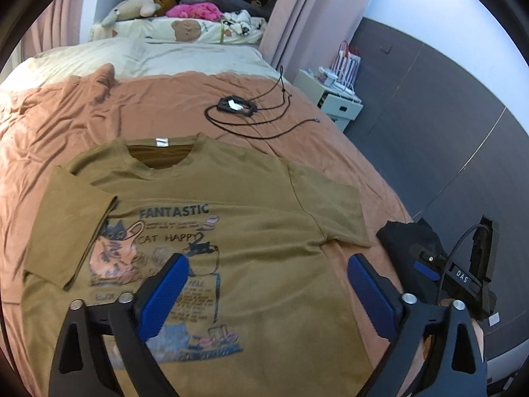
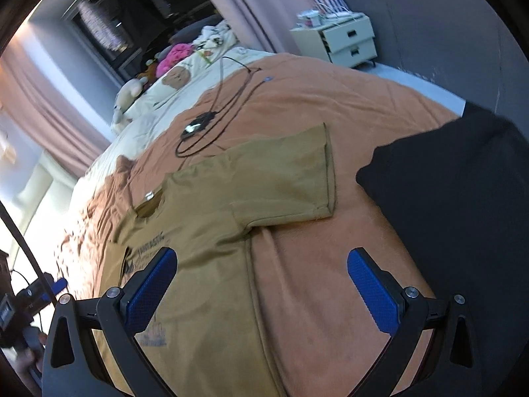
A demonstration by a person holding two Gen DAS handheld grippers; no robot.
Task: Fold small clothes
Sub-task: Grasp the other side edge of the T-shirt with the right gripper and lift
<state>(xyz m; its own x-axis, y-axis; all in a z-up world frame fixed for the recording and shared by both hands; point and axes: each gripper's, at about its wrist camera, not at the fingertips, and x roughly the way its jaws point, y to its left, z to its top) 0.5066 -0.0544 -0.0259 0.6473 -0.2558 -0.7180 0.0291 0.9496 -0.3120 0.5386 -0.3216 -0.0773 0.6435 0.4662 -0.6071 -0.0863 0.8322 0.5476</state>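
Slippage is the main risk: the brown T-shirt (image 1: 251, 231) lies print-up on the bed (image 1: 49, 125), directly beneath and ahead of the left tool (image 1: 267, 281), its one sleeve (image 1: 71, 228) already folded in. Both the left tool and right tool (image 2: 263, 278) hang spread, gripping nothing. The flat sleeve (image 2: 291, 178) ahead of the right tool could bunch if pinched too shallowly, and dragging may wrinkle the bedcover too.
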